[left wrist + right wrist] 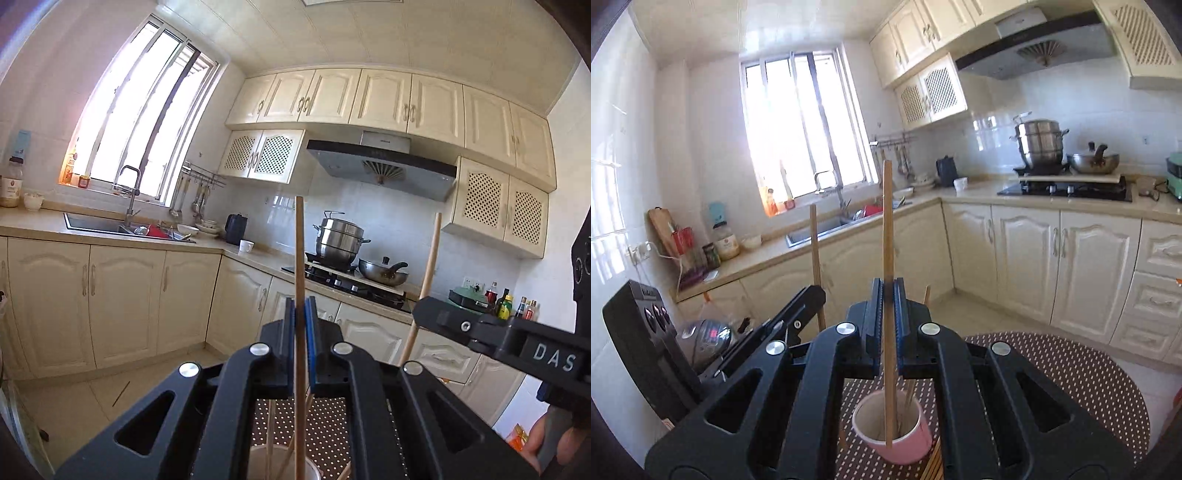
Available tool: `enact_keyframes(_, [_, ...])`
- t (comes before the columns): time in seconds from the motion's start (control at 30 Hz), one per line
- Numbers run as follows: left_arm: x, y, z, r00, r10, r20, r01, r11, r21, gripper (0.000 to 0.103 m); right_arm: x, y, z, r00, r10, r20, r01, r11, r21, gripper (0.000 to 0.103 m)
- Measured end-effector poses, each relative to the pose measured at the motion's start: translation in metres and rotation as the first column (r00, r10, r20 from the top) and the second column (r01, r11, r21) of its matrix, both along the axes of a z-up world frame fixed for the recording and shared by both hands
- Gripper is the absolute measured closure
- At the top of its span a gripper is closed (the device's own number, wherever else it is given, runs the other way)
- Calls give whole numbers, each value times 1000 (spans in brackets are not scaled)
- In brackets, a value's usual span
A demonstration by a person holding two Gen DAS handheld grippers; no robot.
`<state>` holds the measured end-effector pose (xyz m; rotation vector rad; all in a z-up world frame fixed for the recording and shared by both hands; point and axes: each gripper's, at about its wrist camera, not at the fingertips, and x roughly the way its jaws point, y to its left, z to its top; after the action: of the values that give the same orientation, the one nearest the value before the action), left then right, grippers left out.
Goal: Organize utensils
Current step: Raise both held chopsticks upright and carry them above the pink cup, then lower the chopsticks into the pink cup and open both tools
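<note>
Holding one wooden chopstick upright in each gripper: my left gripper [300, 314] is clamped on its chopstick [299, 251], my right gripper [886, 295] is clamped on the other chopstick [887, 229]. Directly below, near me, the pink cup [892, 428] stands on the dotted mat [1071, 369] with more sticks inside; the right chopstick's lower end looks to sit over its mouth. Far behind are the sink [816, 230] and stove [1067, 190]. I judge the step as loading the cup; next calls for lowering each stick inside, then releasing.
</note>
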<state>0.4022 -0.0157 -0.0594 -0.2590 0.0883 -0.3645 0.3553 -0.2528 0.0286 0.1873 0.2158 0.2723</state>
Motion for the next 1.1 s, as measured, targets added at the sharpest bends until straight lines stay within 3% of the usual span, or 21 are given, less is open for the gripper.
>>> enact_keyframes(0.17, [14,-5,-13,1000,-9,10,9,1000,3,97,14,3,-11,999,-18,29,18,1000,-10,97])
enact_keyframes(0.5, [24,-6,-46,999,-21,-40,22,999,46,97,28,2,-50,999,-20,-39,18,999,-34,97])
enact_keyframes(0.6, [22,1,-45,1000,4,-22,-3,1000,27,97,25,1,-55,999,-23,-45,22,999,-32,97])
enact_keyframes(0.77, [13,4,-24,996,38,82,-37,999,-19,97,20,0,-56,999,-24,-46,23,999,-24,97])
enact_keyframes(0.9, [17,-6,-22,992,45,114,-46,999,6,97,18,0,-59,999,-13,-49,12,1000,-20,97])
enact_keyframes(1.1, [21,-16,-42,996,35,87,-42,997,71,97,22,0,-72,997,-2,-80,0,1000,-21,97])
